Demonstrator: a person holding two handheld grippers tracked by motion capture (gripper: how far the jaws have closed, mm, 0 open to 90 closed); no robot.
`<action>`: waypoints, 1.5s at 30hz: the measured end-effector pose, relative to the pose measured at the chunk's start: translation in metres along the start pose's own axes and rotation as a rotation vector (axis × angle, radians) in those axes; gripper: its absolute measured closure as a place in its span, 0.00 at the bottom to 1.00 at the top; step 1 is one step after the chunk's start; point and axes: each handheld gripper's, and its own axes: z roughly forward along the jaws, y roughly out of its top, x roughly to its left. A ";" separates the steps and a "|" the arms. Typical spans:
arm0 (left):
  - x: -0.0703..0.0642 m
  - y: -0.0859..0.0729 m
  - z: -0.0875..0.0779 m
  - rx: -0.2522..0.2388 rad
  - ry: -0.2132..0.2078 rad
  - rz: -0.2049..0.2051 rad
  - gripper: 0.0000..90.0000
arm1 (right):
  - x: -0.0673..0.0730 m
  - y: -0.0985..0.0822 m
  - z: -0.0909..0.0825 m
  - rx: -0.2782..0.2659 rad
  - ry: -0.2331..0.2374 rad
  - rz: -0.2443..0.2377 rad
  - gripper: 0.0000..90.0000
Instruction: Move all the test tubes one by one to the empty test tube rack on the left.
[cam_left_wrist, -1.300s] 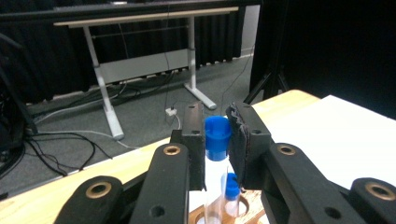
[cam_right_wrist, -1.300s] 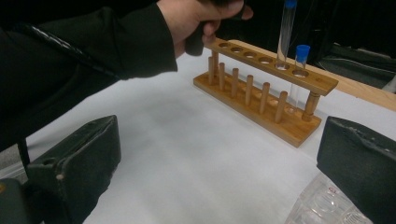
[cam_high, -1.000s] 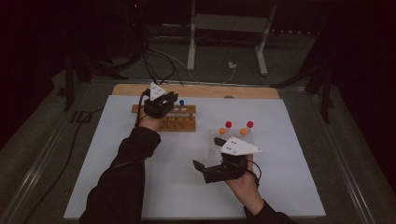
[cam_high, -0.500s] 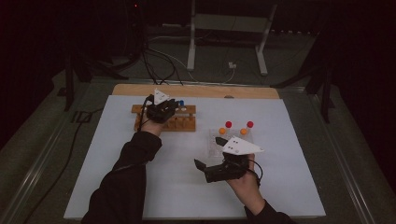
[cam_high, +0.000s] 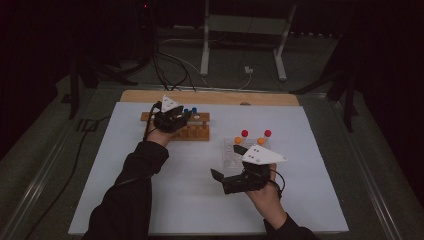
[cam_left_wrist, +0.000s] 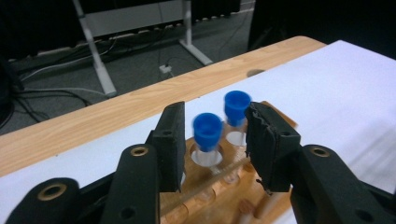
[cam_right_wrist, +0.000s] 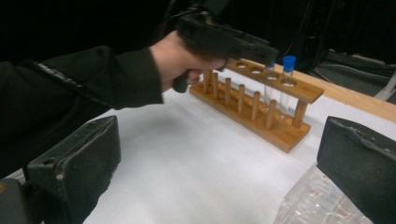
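A wooden tube rack (cam_high: 197, 132) stands at the back left of the white table. My left gripper (cam_high: 183, 115) hovers over its far end. In the left gripper view a blue-capped tube (cam_left_wrist: 207, 128) stands in a rack hole (cam_left_wrist: 233, 196) between the jaws of the left gripper (cam_left_wrist: 215, 121). These jaws have just been opening, and the pads stand clear of the tube on both sides. A second blue-capped tube (cam_left_wrist: 236, 106) stands just behind. My right gripper (cam_high: 220, 181) rests near the table's middle, pointing left. The jaws of the right gripper (cam_right_wrist: 219, 130) are wide open with nothing between them.
A clear plastic rack (cam_high: 231, 152) sits just beyond the right gripper, with red-capped tubes (cam_high: 244, 133) and orange-capped tubes (cam_high: 237, 140) in it. A wooden strip (cam_high: 210, 97) borders the table's far edge. Cables and a metal stand lie on the floor behind.
The left gripper has shifted slightly nearer over the wooden rack. The right hand has kept still.
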 end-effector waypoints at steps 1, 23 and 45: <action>0.001 0.001 -0.005 -0.004 -0.008 -0.013 0.55 | -0.002 0.001 -0.002 -0.001 -0.004 0.000 0.00; -0.034 -0.024 -0.113 -0.069 -0.322 0.031 0.05 | -0.058 -0.002 -0.029 -0.002 -0.193 0.062 0.00; -0.056 -0.054 -0.126 -0.052 -0.389 0.077 0.05 | -0.097 -0.049 -0.017 0.210 -0.374 0.151 0.41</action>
